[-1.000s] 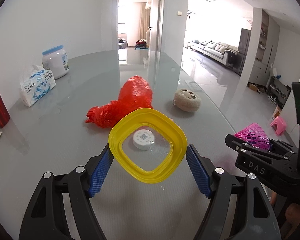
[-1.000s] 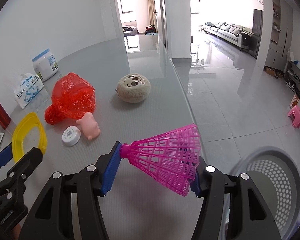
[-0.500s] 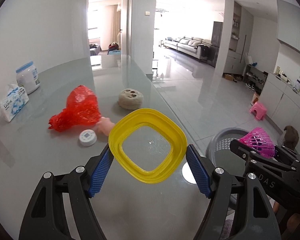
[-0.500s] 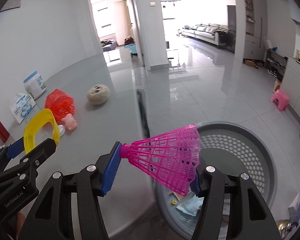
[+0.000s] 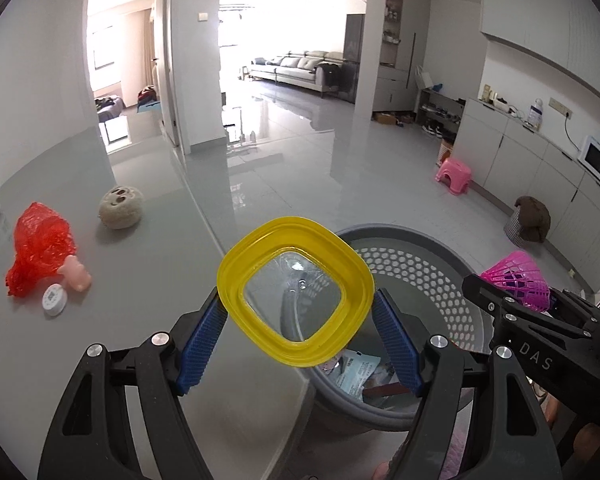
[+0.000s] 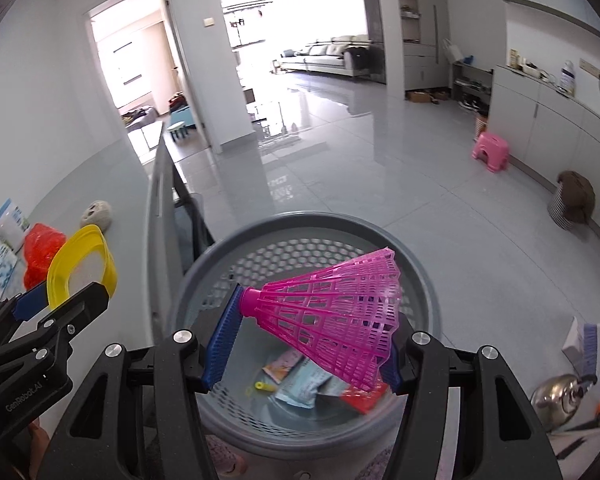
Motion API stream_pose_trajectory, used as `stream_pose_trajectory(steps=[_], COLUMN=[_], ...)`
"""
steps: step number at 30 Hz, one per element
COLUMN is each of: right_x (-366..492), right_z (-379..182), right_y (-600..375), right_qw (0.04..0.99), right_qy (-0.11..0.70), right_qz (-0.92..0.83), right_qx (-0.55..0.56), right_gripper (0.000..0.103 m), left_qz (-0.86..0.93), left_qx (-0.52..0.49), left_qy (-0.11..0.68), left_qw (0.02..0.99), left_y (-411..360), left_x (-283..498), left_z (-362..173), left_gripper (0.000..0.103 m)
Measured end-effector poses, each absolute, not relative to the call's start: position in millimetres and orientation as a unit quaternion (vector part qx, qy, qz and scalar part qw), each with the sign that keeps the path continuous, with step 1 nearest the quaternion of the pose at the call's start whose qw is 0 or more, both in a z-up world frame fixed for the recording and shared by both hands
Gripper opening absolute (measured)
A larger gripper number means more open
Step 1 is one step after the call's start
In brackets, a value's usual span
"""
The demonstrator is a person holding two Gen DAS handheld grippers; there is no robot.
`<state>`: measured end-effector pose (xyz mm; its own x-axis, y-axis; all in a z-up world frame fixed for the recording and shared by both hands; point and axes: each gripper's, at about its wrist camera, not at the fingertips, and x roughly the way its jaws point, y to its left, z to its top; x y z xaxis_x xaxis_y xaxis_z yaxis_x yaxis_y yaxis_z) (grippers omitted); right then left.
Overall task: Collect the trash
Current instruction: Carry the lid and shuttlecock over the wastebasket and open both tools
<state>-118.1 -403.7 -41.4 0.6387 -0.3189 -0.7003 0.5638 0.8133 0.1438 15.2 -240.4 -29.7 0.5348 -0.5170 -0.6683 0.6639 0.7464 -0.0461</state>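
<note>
Two grippers, each loaded. Left gripper (image 5: 296, 336) clamps a yellow-rimmed clear lid (image 5: 295, 297) between its blue pads, held over the near edge of the grey table (image 5: 148, 248), just left of the grey perforated basket (image 5: 412, 264). Right gripper (image 6: 304, 344) grips a pink plastic shuttlecock (image 6: 332, 316), cork end against the left pad, skirt against the right, directly above the basket's opening. Paper scraps (image 6: 300, 380) lie in the basket bottom. On the table, far left: red plastic bag (image 5: 40, 240), pink pig toy (image 5: 75, 274), white round cap (image 5: 54, 299), round plush toy (image 5: 120, 213).
</note>
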Motion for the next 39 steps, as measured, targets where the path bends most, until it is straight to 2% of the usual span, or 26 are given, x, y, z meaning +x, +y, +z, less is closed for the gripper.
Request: stream_pose_trajectory(steps=[16,36,39], right_x=[-125,-99,-102], right_z=[-79,-106,-105], right_y=[-436,-466,-470], right_qw=[0.863,0.858,0.859], right_qy=[0.372,0.383,0.378], right_qz=[-0.272,-0.257,-0.26], right_qx=[0.207,0.226,0.227], right_gripper=[0.058,0.058,0.061], left_qz=[-0.382,-0.374,-0.371], left_qx=[0.134,0.147,0.147], left_qy=[0.38,0.413,0.416], left_qw=[0.832,0.817,0.817], left_y=[-292,-321,-323], left_x=[26,50,51], left_z=[-70,-88,-88], left_gripper=[0.072,0.073,0.074])
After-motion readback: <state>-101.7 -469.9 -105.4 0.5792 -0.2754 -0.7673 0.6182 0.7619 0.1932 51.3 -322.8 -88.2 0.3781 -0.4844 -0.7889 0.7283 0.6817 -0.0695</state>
